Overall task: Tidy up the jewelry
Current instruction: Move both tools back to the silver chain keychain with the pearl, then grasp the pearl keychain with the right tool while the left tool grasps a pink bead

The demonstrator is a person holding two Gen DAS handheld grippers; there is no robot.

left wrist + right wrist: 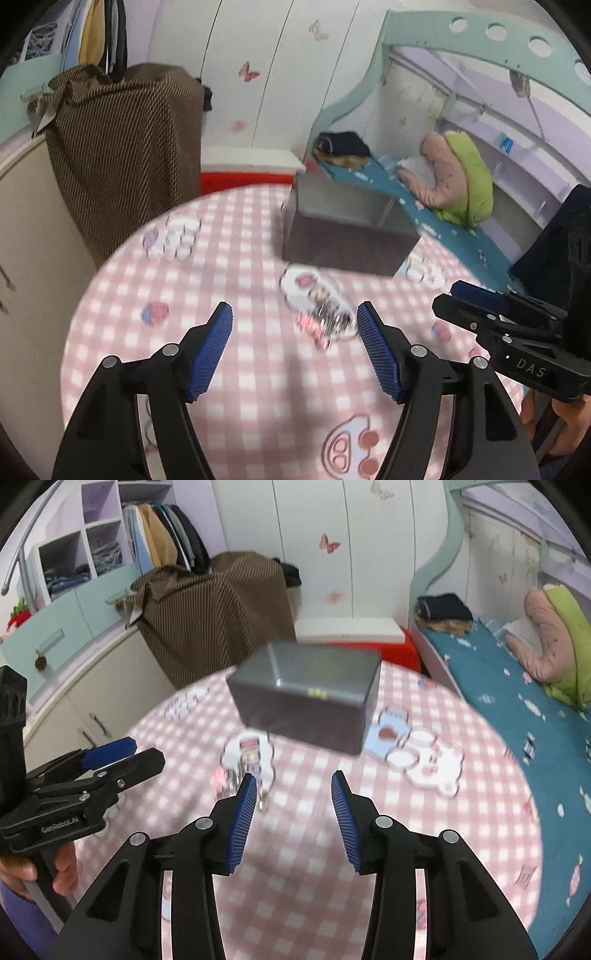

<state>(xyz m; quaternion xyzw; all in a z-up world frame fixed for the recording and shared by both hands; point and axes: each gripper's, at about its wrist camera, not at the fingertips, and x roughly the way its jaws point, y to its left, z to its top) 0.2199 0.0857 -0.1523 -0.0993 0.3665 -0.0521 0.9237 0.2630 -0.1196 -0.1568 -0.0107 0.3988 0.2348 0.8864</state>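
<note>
A round table [424, 849] in a pink-and-white check cloth fills the space under both grippers. Beyond the jaws of each sits a grey box [306, 698], lid down, the biggest thing on the cloth.

The left gripper [293, 319] hangs over the near half of the table, its blue pads spread wide with nothing between them. Just past its tips, and closer to the right-hand pad, lies a clear cloud-shaped tray [314, 295] with a blurred heap of jewelry [327, 319] spilling over its near edge — pink and silvery bits, too smeared to tell apart. The tray lies between the jaws and the box.

The right gripper [293, 788] is parted too, less widely, and holds nothing. The same tray and jewelry lie just beyond its left-hand pad, which partly hides the heap. Past its right-hand pad lies a clear bear-shaped tray [432, 764] — empty-looking wells, close beside the box.

Far off beyond the left jaws, near the table's edge, rests another small clear tray [173, 236].
</note>
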